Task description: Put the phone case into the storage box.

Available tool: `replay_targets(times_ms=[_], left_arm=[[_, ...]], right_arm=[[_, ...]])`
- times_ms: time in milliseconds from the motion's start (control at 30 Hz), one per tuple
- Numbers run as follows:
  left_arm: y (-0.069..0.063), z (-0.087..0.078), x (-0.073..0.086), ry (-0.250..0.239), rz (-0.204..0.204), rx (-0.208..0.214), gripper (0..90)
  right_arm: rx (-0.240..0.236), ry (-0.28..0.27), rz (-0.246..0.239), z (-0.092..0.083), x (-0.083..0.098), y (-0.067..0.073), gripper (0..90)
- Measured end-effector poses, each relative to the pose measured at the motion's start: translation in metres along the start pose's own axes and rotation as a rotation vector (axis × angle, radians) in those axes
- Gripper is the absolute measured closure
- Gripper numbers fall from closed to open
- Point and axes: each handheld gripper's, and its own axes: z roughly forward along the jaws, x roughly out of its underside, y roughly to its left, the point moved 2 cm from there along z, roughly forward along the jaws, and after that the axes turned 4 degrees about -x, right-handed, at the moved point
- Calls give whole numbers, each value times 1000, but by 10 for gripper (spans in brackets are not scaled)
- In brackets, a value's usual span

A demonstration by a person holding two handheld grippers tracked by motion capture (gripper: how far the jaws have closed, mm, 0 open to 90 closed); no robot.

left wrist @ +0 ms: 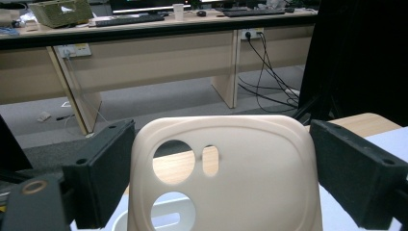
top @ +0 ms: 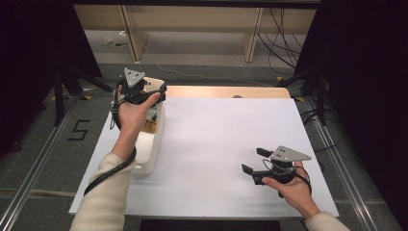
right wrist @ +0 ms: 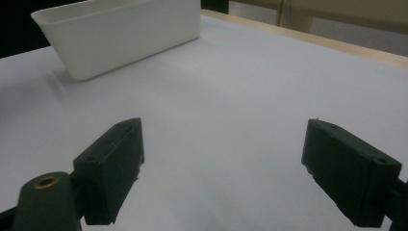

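My left gripper is held up over the far left of the table, above the white bin. It is shut on a cream phone case, which stands upright between the two black jaws with its camera cutouts at the left. In the high view the phone case pokes out just past the hand. My right gripper hovers low over the near right of the white sheet, open, with bare sheet between its fingers.
The white bin lies lengthwise along the table's left side. A wooden table edge shows beyond the sheet. Desks, cables and dark stands are on the floor behind.
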Motion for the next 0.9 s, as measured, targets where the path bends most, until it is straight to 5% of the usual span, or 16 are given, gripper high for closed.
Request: replay_targets(times_ms=[900], left_arm=[[13, 7, 10, 27, -21, -27, 113]], right_arm=[[-1, 2, 0, 0, 0, 0, 158]])
